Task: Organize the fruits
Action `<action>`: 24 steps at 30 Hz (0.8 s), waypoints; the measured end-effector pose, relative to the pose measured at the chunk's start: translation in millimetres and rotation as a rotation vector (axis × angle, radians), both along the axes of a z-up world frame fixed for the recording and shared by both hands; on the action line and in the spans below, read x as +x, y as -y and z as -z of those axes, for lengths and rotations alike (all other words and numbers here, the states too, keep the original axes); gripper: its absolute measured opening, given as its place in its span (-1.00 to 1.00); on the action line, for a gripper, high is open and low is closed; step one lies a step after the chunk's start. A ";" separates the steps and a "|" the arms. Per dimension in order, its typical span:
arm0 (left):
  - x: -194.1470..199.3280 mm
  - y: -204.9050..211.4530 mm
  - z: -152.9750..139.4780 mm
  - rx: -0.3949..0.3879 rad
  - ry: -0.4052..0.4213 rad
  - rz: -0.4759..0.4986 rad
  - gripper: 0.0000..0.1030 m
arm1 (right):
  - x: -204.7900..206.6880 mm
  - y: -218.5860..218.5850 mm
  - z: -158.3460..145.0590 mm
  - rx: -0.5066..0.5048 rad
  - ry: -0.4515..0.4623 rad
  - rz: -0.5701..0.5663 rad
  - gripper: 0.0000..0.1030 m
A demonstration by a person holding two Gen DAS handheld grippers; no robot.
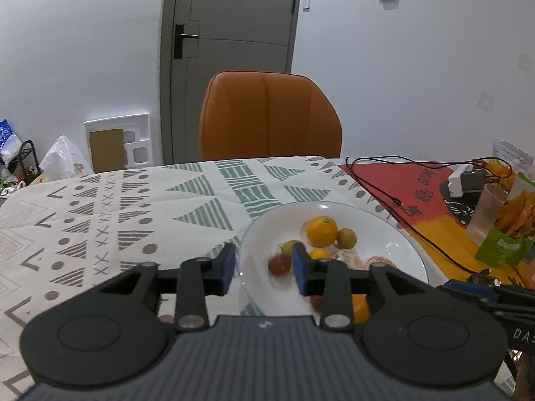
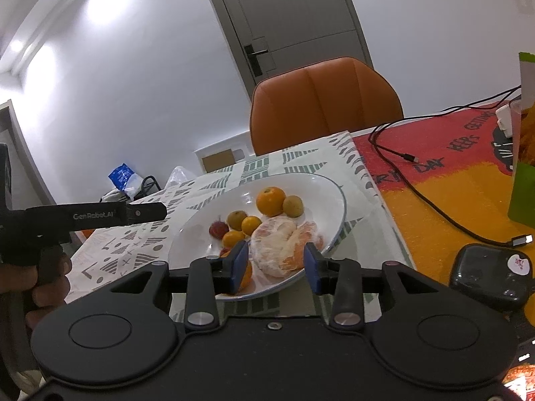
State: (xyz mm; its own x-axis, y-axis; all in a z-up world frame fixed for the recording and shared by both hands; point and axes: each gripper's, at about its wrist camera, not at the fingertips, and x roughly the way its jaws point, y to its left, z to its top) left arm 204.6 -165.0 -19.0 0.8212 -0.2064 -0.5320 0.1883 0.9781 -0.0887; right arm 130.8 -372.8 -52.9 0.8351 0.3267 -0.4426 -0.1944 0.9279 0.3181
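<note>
A white plate [image 1: 384, 234] [image 2: 321, 193] on the patterned tablecloth holds an orange [image 1: 321, 231] [image 2: 270, 201], two brown-green round fruits [image 2: 293, 206], small oranges [image 2: 250, 224], a red lychee [image 1: 279, 265] [image 2: 218, 229] and peeled citrus pieces [image 2: 277, 247]. My left gripper [image 1: 264, 269] hangs open over the plate's left rim, the lychee showing between its blue pads. My right gripper [image 2: 277, 267] is open at the plate's near rim, with the peeled citrus between its tips; I cannot tell whether they touch. A hand [image 2: 50, 267] holds the left gripper's handle.
An orange chair [image 1: 267, 117] stands behind the table. On the red-and-orange mat [image 2: 434, 183] to the right lie black cables [image 2: 434, 207], a black case [image 2: 491, 274], a white charger [image 1: 463, 180], a clear cup [image 1: 485, 214] and a green snack bag [image 1: 505, 244].
</note>
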 end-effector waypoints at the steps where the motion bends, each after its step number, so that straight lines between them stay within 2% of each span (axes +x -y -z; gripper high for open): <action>1: -0.8 -1.6 -0.3 0.000 -0.002 -0.002 -0.21 | -0.5 -1.3 -0.5 0.000 0.001 -0.002 -0.22; 6: -9.0 -9.9 -3.4 0.006 0.002 -0.016 0.01 | -3.3 -7.8 -5.3 -0.005 0.013 -0.008 -0.09; 9: -13.5 -17.2 -6.6 0.004 0.007 -0.037 0.16 | -5.1 -13.9 -8.3 -0.014 0.019 -0.009 0.06; 12: -18.1 -27.8 -9.3 -0.011 0.008 -0.064 0.32 | -8.1 -20.5 -11.2 -0.017 0.031 -0.019 0.28; 14: -21.8 -35.1 -11.5 -0.014 0.014 -0.081 0.41 | -10.5 -25.0 -13.4 -0.020 0.042 -0.020 0.54; 24: -45.2 -71.0 -22.0 -0.067 0.047 -0.120 0.46 | -17.2 -49.2 -21.9 -0.029 0.061 -0.049 0.66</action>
State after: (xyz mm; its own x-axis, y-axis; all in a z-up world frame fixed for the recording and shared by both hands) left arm 159.4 -94.1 3.0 0.8659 -0.1387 -0.4805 0.0754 0.9860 -0.1488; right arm 113.7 -323.7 -31.0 0.8442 0.3557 -0.4010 -0.2582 0.9254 0.2772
